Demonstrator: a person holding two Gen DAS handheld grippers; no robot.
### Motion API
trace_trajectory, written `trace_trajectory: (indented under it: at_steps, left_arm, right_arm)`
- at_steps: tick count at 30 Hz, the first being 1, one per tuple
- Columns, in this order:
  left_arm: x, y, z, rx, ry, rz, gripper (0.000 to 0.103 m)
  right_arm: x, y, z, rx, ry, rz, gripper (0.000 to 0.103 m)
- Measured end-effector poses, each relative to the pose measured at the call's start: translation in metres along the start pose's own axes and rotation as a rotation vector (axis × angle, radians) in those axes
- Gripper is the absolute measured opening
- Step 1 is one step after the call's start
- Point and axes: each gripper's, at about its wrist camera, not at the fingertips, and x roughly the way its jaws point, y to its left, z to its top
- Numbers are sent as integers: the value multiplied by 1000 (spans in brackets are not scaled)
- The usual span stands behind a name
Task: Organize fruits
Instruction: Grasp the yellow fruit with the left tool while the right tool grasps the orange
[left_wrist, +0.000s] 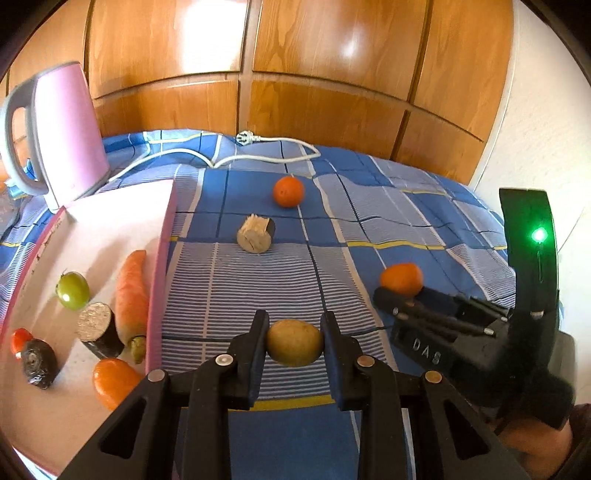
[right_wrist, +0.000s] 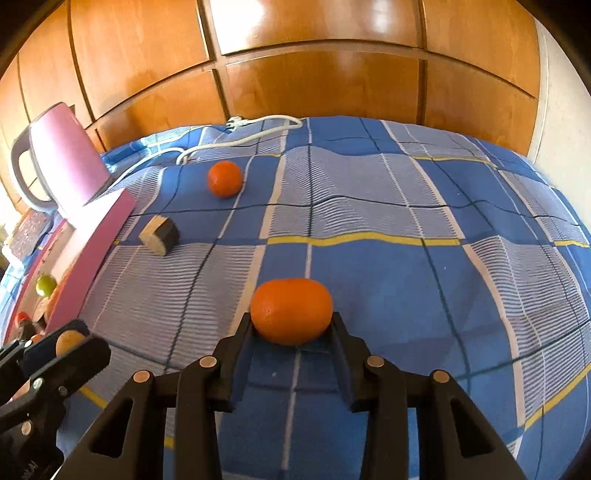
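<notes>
A small brownish-yellow potato (left_wrist: 294, 345) is clamped between the fingers of my left gripper (left_wrist: 294, 322), which is shut on it just right of the pink tray's wall (left_wrist: 162, 258). My right gripper (right_wrist: 291, 318) is shut on an orange mandarin (right_wrist: 291, 308) above the blue checked cloth. In the left wrist view that mandarin (left_wrist: 402, 277) shows at the tip of the right gripper (left_wrist: 397, 295). Another mandarin (left_wrist: 288, 191) lies farther back on the cloth. The tray holds a carrot (left_wrist: 131, 295), a green tomato (left_wrist: 73, 290), another mandarin (left_wrist: 112, 382), a red tomato (left_wrist: 19, 339) and dark pieces.
A cut brown stub (left_wrist: 256, 233) lies on the cloth between the tray and the far mandarin. A pink kettle (left_wrist: 70, 129) stands behind the tray, its white cord (left_wrist: 258, 157) trailing along the back. Wooden cupboard doors close off the rear. A blue checked cloth (right_wrist: 406, 277) covers the surface.
</notes>
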Motion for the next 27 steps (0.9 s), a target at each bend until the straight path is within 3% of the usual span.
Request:
trace_trajectory:
  at_steps: [27]
  left_arm:
    - [-32, 19, -1, -65, -52, 9, 29]
  right_arm:
    - [-13, 31, -17, -72, 38, 54, 39]
